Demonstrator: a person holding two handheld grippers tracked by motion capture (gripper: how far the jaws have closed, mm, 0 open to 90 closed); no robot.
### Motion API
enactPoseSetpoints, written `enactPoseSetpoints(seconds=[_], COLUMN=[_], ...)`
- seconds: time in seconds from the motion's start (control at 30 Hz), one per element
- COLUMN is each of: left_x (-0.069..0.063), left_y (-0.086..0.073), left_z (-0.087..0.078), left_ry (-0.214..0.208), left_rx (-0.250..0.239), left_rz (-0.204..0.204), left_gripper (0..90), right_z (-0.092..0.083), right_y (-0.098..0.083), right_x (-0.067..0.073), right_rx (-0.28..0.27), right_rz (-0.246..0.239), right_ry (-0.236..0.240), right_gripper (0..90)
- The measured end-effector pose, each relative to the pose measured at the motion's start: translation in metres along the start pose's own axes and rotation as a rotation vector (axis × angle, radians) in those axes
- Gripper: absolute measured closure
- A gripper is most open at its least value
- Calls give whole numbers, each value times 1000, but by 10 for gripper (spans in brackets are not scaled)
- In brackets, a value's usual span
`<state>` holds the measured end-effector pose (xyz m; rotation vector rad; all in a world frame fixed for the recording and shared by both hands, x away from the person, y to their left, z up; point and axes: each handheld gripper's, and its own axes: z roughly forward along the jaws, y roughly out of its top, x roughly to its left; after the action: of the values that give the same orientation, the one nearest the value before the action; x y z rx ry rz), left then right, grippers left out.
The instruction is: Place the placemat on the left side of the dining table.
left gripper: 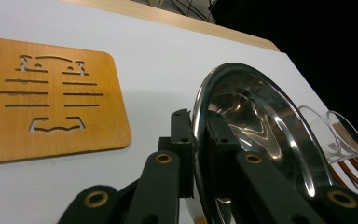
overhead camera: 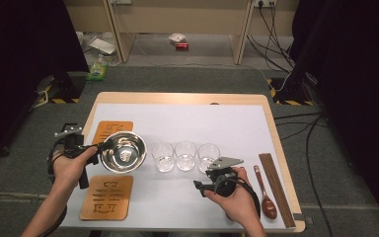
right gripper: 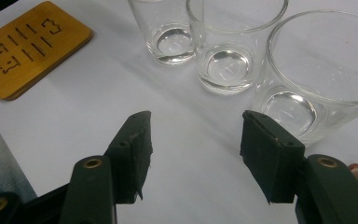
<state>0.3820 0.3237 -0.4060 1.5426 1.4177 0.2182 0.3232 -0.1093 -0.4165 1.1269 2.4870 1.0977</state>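
- Steel bowl (overhead camera: 123, 152): sits at the left of the table (overhead camera: 187, 113), between two wooden trivets, overlapping the near edge of the far trivet (overhead camera: 109, 130); whether it rests on the surface or is lifted cannot be told.
- Left gripper (overhead camera: 100, 147): jaws closed on the bowl's left rim (one jaw inside the wall, one outside, as the left gripper view shows).
- Near trivet (overhead camera: 106, 196): lies flat just in front of the bowl.
- Three glasses (overhead camera: 185, 156): stand upright in a row just right of the bowl.
- Right gripper (overhead camera: 201, 186): jaws wide apart, nothing between them, in front of the rightmost glass (right gripper: 321, 70).
- Wooden spoon (overhead camera: 265, 193) and chopsticks (overhead camera: 275, 187): lie side by side at the right edge.
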Motion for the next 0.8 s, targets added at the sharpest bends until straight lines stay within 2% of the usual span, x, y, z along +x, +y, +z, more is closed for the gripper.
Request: enactPoseSetpoints(seconds=[0.6,0.8], left_x=[25,34], left_y=[21,29], left_z=[14,19], left_ry=[32,64], left_rx=[-34,-44], left_rz=[-46,-59], left_gripper=[829,829], right_z=[0,0], right_y=[0,0], right_x=[0,0], right_rx=[0,2], right_rz=[2,2], right_ry=[0,2], right_gripper=[438,438])
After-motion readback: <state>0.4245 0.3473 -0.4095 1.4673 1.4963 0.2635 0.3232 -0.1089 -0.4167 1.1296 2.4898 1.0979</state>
